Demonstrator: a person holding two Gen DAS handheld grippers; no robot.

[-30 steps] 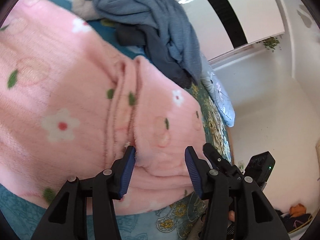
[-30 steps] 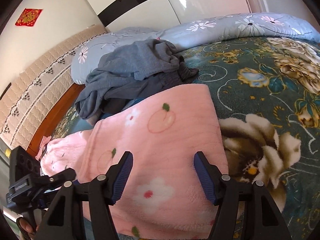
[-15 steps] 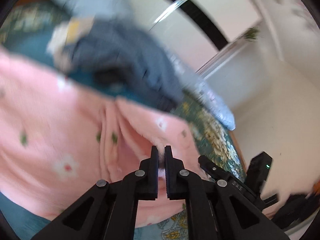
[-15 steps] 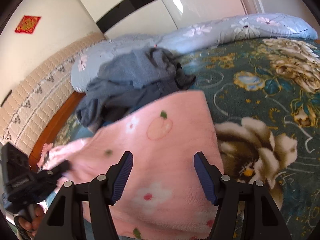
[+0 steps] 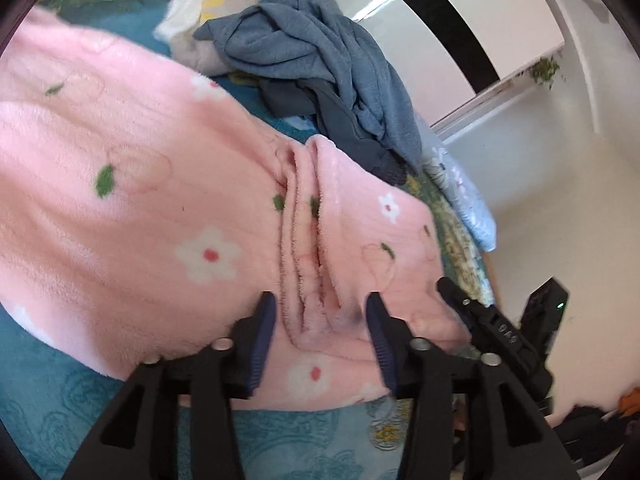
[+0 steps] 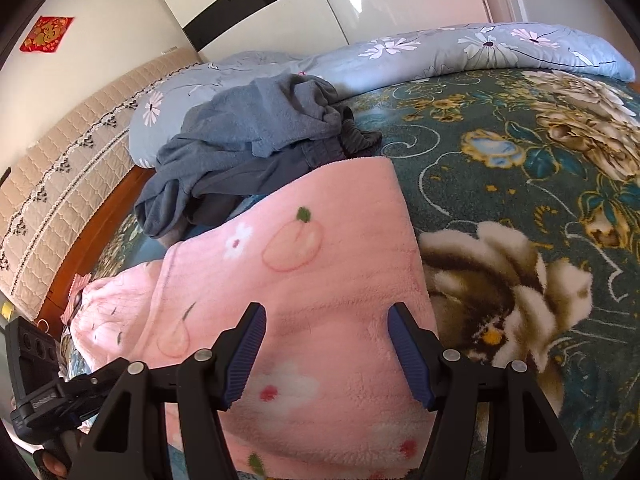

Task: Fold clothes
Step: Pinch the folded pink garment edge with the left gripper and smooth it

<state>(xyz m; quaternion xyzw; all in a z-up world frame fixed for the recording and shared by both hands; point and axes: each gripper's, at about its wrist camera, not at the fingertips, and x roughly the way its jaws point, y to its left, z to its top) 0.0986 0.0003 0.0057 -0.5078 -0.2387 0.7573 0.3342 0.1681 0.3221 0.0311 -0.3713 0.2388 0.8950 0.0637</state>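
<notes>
A pink fleece garment (image 5: 168,208) with flowers and peaches lies spread on the bed, its folds bunched near its middle. My left gripper (image 5: 320,316) stands open just over those bunched folds, nothing between its blue pads. In the right wrist view the same pink garment (image 6: 304,280) lies flat, and my right gripper (image 6: 326,326) hovers open above its near part, holding nothing. The other gripper (image 6: 60,392) shows at that view's lower left, and the right one (image 5: 492,332) at the left view's lower right.
A heap of grey-blue clothes (image 6: 256,140) lies behind the pink garment, with a cream item (image 5: 196,12) beside it. A flowered blue quilt (image 6: 460,48) runs along the back. The floral bedspread (image 6: 520,168) extends right. A padded headboard (image 6: 52,168) is left.
My left gripper shut on the pink folds half a second ago and now stands open again, lower over the garment. The right gripper stayed open and hardly moved.
</notes>
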